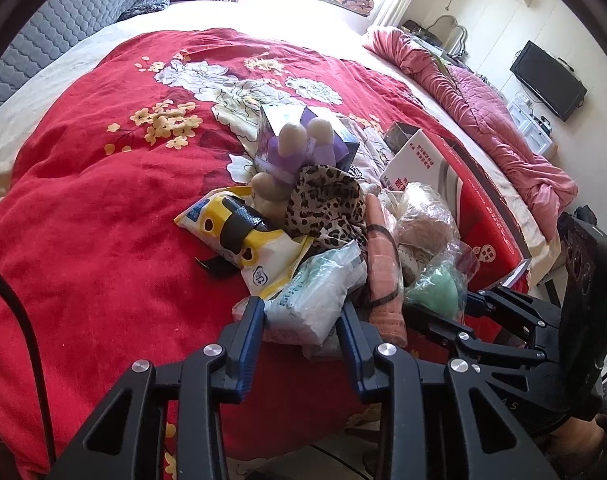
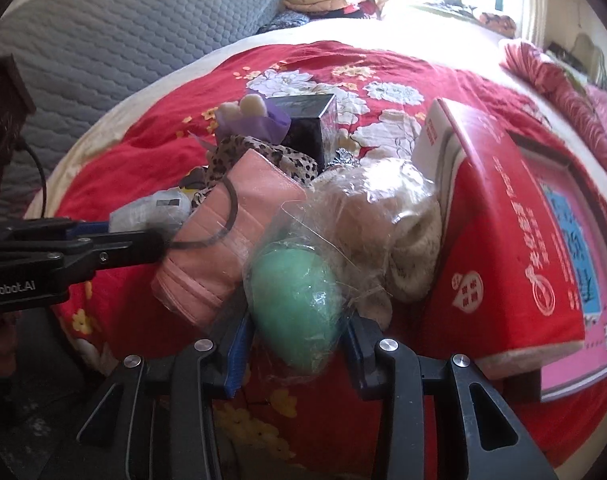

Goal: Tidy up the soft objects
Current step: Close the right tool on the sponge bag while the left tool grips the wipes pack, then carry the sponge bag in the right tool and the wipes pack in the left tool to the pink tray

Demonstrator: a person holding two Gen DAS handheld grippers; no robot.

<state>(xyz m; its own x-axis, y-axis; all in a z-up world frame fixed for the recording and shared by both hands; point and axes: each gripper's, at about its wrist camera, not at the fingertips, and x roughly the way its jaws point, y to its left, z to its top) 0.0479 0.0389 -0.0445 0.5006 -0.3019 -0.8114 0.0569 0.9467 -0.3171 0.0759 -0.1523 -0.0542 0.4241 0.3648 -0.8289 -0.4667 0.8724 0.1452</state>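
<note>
On the left, our left tongs (image 1: pixel 301 320) sit w/ fingers spread either side of the white tissue pack (image 1: pixel 315 292) at the near edge of the pile on the red floral quilt (image 1: pixel 103 208); pads look to be touching the wrapper, but whether they actually pinch it we can't tell. Just beyond lie the yellow-and-white pouch (image 1: pixel 239 236) and the leopard-print cloth (image 1: pixel 323 204), w/ the purple-dressed plush (image 1: pixel 299 144) behind. Mid-pile, the pink folded cloth (image 2: pixel 231 236) leans btwn the two tools. To the right, our right tongs (image 2: pixel 295 340) stand fairly wide around the green sponge egg (image 2: pixel 295 304) in its clear wrap; contact looks likely, grip unconfirmed. Beside it sits the bagged beige knit (image 2: pixel 395 232), then the red box (image 2: pixel 499 240) at the far right. To do this step well, we'd judge: close slowly on the body of each item, not just loose film, since plastic may slip. Lift straight up, one side at a time, so the pink cloth and the neighbours don't drag along.
</note>
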